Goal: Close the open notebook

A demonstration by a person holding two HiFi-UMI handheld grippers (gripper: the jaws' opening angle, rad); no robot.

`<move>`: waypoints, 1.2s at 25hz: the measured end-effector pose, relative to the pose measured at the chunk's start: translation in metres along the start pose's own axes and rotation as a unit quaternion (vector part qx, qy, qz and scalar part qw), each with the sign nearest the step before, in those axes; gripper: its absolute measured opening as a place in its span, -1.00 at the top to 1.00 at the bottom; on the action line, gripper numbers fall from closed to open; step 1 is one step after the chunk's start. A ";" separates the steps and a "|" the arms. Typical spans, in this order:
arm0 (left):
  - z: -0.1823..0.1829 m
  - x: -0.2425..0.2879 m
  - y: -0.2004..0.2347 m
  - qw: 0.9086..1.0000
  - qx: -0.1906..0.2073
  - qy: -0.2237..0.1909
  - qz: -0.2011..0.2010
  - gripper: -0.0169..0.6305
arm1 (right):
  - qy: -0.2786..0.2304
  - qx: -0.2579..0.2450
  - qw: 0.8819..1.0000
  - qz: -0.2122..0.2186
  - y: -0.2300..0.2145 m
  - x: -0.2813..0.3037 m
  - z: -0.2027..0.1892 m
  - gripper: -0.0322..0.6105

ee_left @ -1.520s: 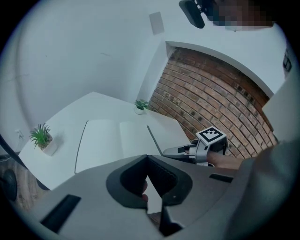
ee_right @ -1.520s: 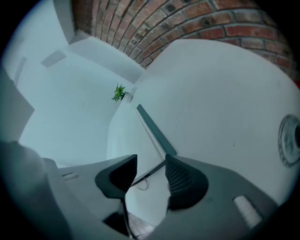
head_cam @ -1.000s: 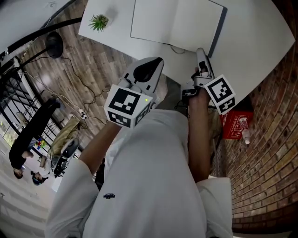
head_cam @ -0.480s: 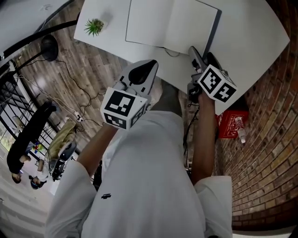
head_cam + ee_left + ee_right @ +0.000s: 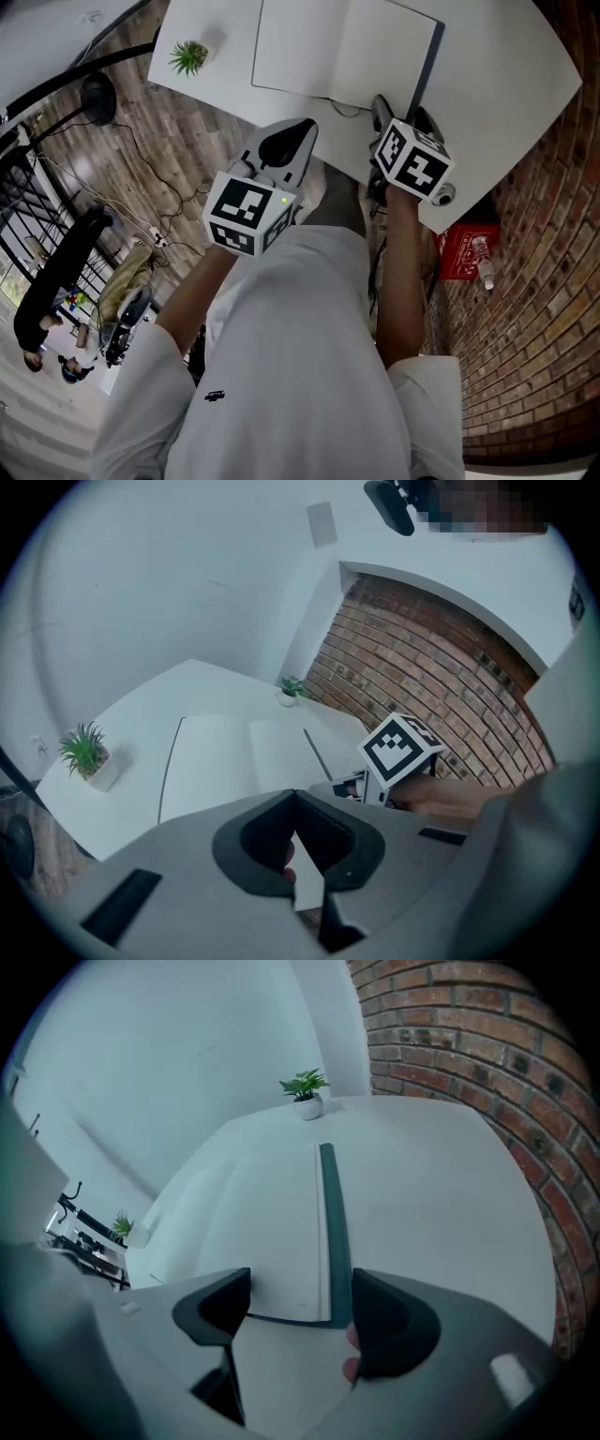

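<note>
Right gripper (image 5: 300,1312), jaws just opened wide, astride open notebook (image 5: 272,1232) near corner, unclamped, left gripper (image 5: 295,799) at its 9 o'clock, jaws together, empty

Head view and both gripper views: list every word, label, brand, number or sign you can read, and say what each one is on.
No text can be read in any view.
notebook: the open pages are blank.
marker cubes: black-and-white square patterns, no letters or digits.
white shirt: a small dark chest logo, too small to read.
red package on the floor: any print is too small and blurred to read.
</note>
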State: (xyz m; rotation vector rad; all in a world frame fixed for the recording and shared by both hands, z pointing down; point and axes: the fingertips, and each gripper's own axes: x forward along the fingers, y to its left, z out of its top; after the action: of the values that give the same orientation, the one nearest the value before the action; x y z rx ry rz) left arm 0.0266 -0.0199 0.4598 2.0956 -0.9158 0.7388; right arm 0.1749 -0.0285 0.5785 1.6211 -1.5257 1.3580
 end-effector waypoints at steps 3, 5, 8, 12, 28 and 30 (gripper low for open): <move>0.000 0.010 0.013 1.000 0.001 0.005 0.008 0.94 | 0.002 -0.017 1.000 -0.016 -0.001 0.001 -0.001 -0.16; 0.001 0.012 0.016 1.000 0.001 0.004 0.011 0.94 | 0.005 -0.022 0.999 -0.027 -0.001 0.002 -0.001 -0.12; 0.002 0.013 0.014 1.000 0.006 0.003 0.007 0.94 | 0.004 -0.026 0.999 -0.042 -0.001 0.002 0.000 -0.11; -0.005 0.010 0.009 1.000 0.008 0.009 0.004 0.94 | 0.001 -0.017 0.999 -0.040 0.003 0.001 -0.001 0.03; -0.009 0.002 0.007 1.000 0.011 0.006 0.002 0.94 | -0.043 0.048 0.998 -0.004 0.000 -0.012 0.005 0.52; -0.008 0.000 0.005 1.000 0.012 0.005 0.001 0.94 | -0.051 0.053 0.997 0.002 0.003 -0.018 0.008 0.57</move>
State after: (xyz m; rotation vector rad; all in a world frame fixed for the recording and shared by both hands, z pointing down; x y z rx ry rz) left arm 0.0212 -0.0155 0.4666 2.1102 -0.9082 0.7635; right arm 0.1776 -0.0290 0.5583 1.7769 -1.5401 1.3981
